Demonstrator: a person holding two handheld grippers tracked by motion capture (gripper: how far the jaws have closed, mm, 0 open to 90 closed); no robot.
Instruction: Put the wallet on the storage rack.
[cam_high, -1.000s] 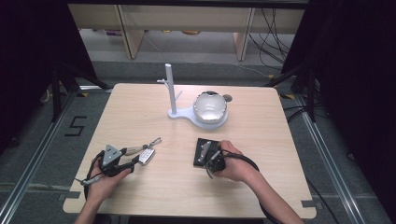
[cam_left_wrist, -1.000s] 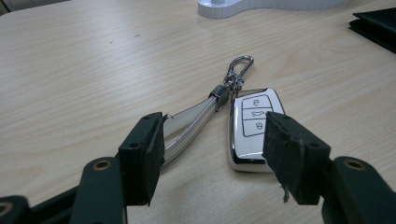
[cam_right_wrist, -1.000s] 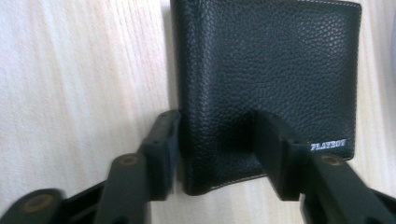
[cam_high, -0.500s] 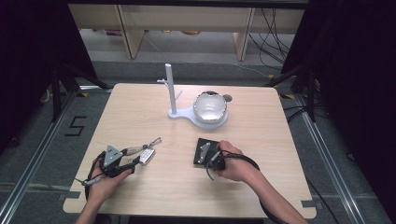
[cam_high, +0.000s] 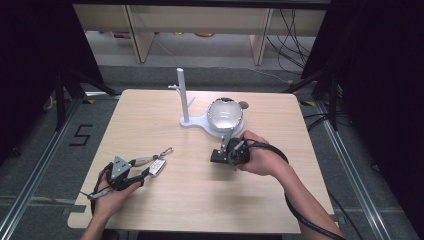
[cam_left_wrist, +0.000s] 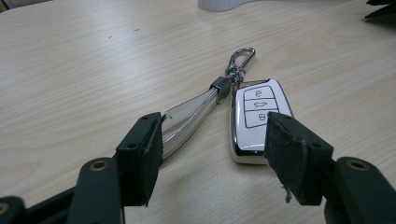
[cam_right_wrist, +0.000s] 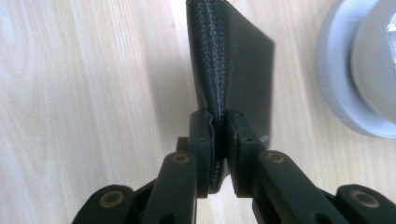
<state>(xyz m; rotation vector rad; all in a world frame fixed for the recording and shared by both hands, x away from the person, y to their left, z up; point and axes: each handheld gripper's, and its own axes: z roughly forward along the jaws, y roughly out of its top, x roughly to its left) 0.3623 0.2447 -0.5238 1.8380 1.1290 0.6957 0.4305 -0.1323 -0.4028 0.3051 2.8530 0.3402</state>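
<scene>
My right tool (cam_right_wrist: 219, 135) is clenched on the edge of a black wallet (cam_right_wrist: 233, 65), low and right of the middle of the high view, just in front of the white lamp base (cam_high: 215, 125). To lift it well, I keep the squeeze firm and bring it up slowly and straight, so the thin edge does not slip out. I stay away from the lamp base. My left tool (cam_left_wrist: 215, 154) is released and sits low on the surface (cam_high: 150, 110), with the car key (cam_left_wrist: 257, 116) and its silver strap (cam_left_wrist: 191, 116) lying between its tips.

A second ago the wallet lay flat and my right tool stood wide around it. Now the tips have closed on it, and one side tips up off the surface. The left tool and key are in the same spot.
</scene>
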